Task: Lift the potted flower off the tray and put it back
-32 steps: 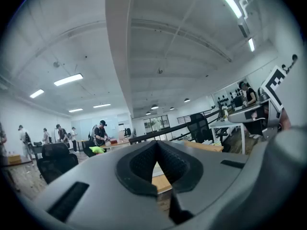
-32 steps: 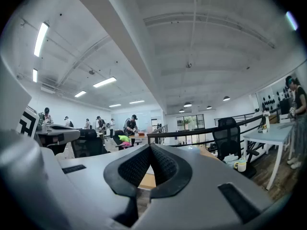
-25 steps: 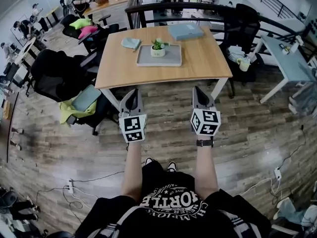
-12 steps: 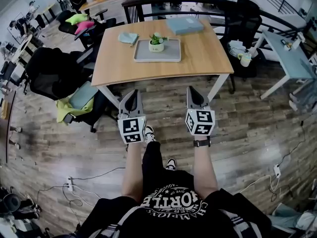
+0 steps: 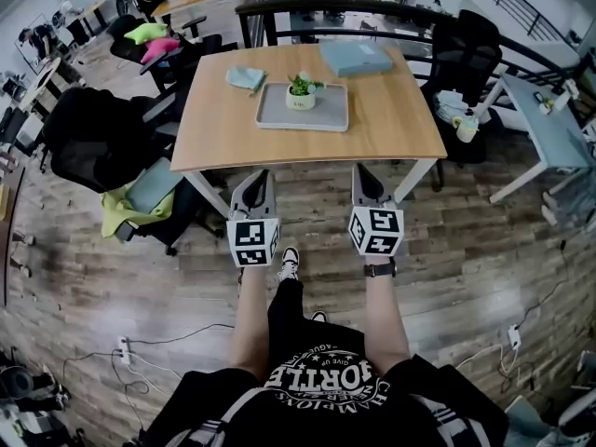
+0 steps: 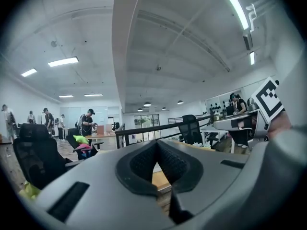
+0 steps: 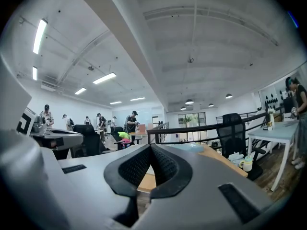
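Observation:
In the head view a small green plant in a white pot [image 5: 301, 93] stands at the back of a grey tray [image 5: 304, 113] on a wooden table [image 5: 372, 128]. My left gripper [image 5: 258, 176] and right gripper [image 5: 360, 169] are held side by side in front of the table's near edge, over the floor, well short of the tray. Both are shut with nothing between the jaws. In the left gripper view the left gripper [image 6: 157, 143] points level toward the table; the right gripper [image 7: 150, 146] does the same in its own view. The pot is hidden behind the jaws there.
On the table lie a folded teal cloth [image 5: 246, 78] left of the tray and a blue-grey flat box [image 5: 357, 58] at the back right. Black office chairs [image 5: 88, 138] stand to the left, a black railing [image 5: 354, 7] behind, another desk [image 5: 545, 124] at the right. Cables cross the wooden floor.
The table has drawn nearer in the head view as the person stepped toward it. Both grippers stay side by side and shut, now close to the table's front edge.

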`<act>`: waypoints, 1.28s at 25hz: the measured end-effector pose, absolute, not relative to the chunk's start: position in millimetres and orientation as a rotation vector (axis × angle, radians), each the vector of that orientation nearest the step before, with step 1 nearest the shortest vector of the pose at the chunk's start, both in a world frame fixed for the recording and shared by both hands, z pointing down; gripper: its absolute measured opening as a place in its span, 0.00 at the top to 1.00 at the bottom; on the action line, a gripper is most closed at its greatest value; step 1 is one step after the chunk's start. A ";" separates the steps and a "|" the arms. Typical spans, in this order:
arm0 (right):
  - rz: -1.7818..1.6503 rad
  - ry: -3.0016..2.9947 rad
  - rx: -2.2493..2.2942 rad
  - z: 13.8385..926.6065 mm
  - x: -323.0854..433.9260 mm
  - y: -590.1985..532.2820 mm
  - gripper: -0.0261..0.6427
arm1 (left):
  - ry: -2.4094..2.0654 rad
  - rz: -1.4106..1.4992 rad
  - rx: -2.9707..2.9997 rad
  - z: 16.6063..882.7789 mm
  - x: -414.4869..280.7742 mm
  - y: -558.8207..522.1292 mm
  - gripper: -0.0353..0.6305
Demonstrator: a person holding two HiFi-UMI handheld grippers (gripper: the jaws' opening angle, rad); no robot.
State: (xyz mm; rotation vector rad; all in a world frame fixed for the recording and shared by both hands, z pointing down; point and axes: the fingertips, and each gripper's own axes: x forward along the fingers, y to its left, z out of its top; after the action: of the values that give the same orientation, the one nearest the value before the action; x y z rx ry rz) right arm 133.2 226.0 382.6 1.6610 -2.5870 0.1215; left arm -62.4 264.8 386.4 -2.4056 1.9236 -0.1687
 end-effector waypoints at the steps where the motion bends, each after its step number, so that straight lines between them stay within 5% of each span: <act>1: 0.121 -2.587 1.654 383.4 129.4 218.8 0.94 | 1.919 -0.168 -2.413 387.6 -63.8 257.2 0.92; 32: 0.092 -2.580 1.611 356.6 45.1 4.3 0.95 | 1.890 -0.127 -2.461 359.6 -131.1 29.2 0.92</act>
State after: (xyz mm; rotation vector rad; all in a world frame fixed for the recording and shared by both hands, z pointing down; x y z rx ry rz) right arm 45.1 4.3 356.6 1.6108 -2.5804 0.0921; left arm -131.1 29.2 359.6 -2.4608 1.8897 -0.1273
